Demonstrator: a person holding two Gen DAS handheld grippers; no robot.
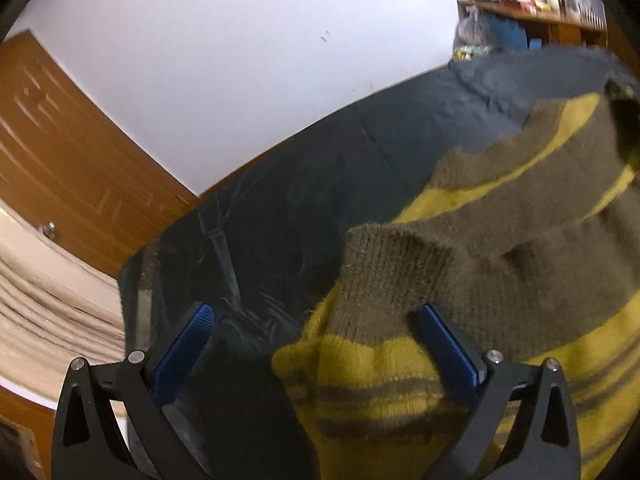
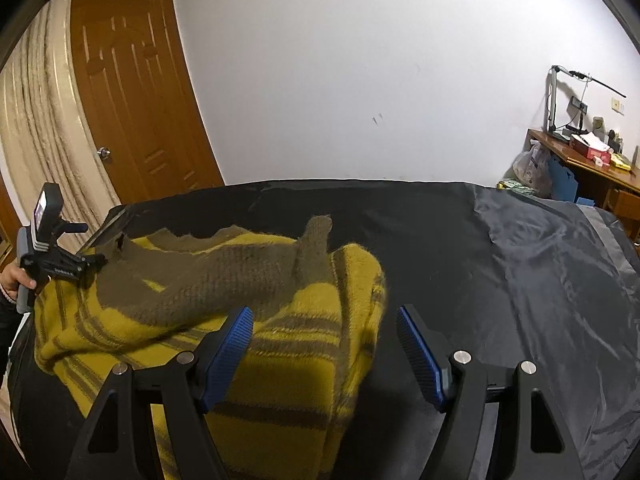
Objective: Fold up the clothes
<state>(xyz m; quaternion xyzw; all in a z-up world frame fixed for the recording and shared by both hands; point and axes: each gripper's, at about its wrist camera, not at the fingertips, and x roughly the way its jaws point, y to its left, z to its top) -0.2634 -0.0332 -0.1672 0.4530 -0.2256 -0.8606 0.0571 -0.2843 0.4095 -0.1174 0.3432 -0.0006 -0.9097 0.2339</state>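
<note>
A fuzzy yellow sweater (image 2: pixel 280 364) with olive stripes lies on the dark bed cover (image 2: pixel 460 260), its olive sleeves (image 2: pixel 224 276) laid across the body. My right gripper (image 2: pixel 324 316) stands open above the sweater's right edge, with nothing pressed between its blue pads (image 2: pixel 228 352). In the left wrist view the left gripper (image 1: pixel 316 312) is open wide, and the ribbed olive cuff (image 1: pixel 392 264) and the yellow sweater (image 1: pixel 360 364) lie loose between its jaws. The right wrist view shows the left gripper (image 2: pixel 86 262) at the sweater's far left, held by a hand (image 2: pixel 14 278).
The dark cover (image 1: pixel 300 200) spreads over the whole bed, with a lighter grey sheet (image 2: pixel 560 280) at the right. A wooden door (image 2: pixel 132 92) and a beige curtain (image 2: pixel 40 128) stand behind at the left. A cluttered wooden desk (image 2: pixel 580 160) is at the far right.
</note>
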